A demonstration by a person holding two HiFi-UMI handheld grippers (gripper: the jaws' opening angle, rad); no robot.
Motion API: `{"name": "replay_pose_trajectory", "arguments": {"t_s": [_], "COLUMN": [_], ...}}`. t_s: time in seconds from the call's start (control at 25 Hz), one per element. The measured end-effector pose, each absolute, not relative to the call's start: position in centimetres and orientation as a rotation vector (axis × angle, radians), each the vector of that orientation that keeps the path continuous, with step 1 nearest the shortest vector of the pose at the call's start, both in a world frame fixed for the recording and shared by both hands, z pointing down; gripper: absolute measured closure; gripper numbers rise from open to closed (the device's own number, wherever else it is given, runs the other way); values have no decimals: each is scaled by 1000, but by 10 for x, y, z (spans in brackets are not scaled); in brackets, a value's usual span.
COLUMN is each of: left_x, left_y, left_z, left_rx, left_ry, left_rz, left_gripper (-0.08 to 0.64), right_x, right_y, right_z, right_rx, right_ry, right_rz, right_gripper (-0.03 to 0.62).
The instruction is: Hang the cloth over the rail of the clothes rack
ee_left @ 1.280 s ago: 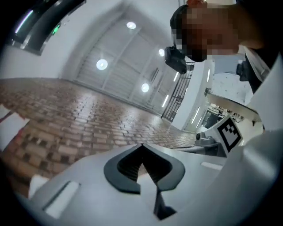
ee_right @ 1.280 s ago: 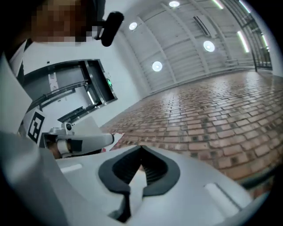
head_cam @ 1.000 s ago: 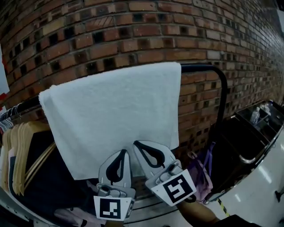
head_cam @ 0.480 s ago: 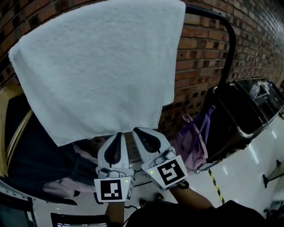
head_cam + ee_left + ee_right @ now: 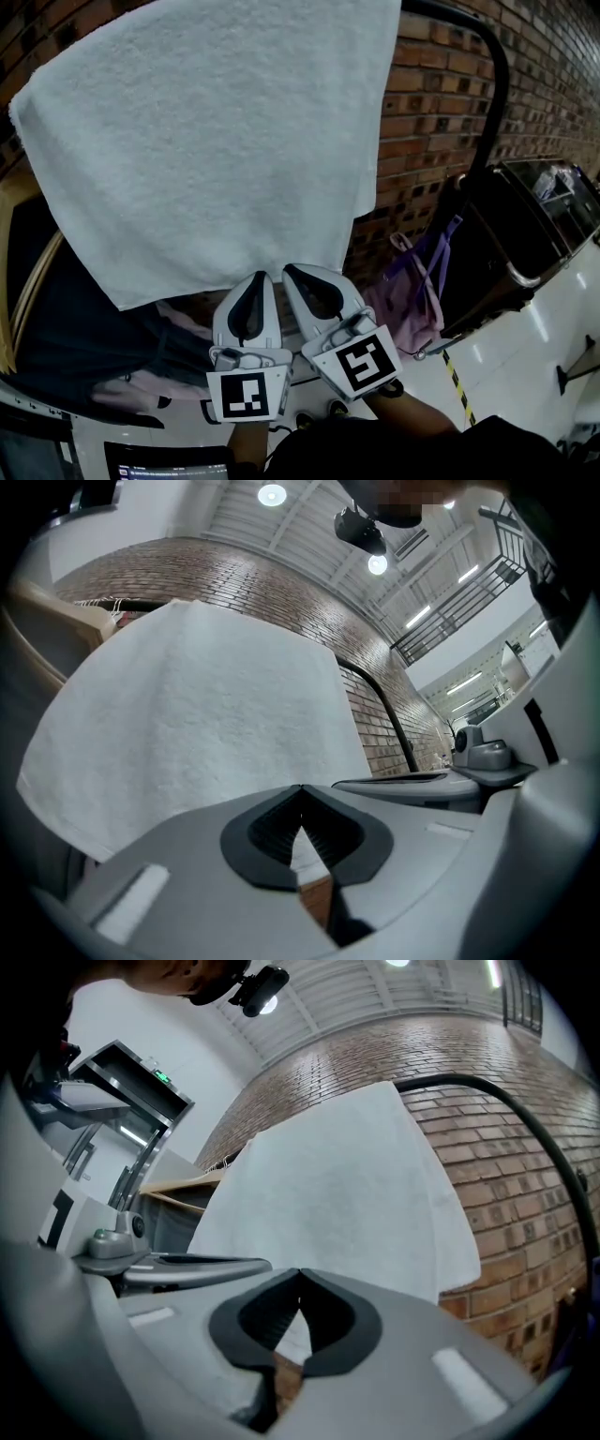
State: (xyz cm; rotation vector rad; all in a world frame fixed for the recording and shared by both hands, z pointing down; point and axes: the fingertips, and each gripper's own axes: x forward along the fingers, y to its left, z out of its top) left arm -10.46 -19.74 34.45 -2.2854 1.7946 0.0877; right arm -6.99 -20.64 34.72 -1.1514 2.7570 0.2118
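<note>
A white towel (image 5: 216, 141) hangs draped over the black rail (image 5: 483, 66) of the clothes rack, in front of a brick wall. It also fills the left gripper view as the towel (image 5: 187, 714) and the right gripper view as the towel (image 5: 337, 1194). Both grippers sit side by side just below the towel's lower edge, apart from it. My left gripper (image 5: 260, 277) is shut with nothing in it, and my right gripper (image 5: 291, 271) is shut and empty too. In the gripper views the left gripper (image 5: 301, 787) and the right gripper (image 5: 299, 1271) show their jaw tips meeting.
Wooden hangers (image 5: 23, 281) with dark clothes (image 5: 84, 347) hang at the left under the towel. A purple bag (image 5: 417, 291) hangs at the right by the rack's upright. A dark cart (image 5: 525, 225) stands on the shiny floor at the far right.
The view has dropped and drawn closer, so the towel now fills the upper frame. Both grippers stay shut and close together below the towel's edge.
</note>
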Motion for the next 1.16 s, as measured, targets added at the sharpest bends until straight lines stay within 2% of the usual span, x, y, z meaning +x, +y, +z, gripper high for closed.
{"name": "replay_pose_trajectory", "arguments": {"t_s": [1.16], "left_x": [-113], "left_y": [-228], "left_z": [356], "left_rx": [-2268], "left_ry": [1826], "left_rz": [64], "left_gripper": [554], "right_x": [-88], "right_y": [-227], "right_z": [353], "right_rx": [-1111], "right_ry": [2771], "right_rz": [238], "right_gripper": [589]}}
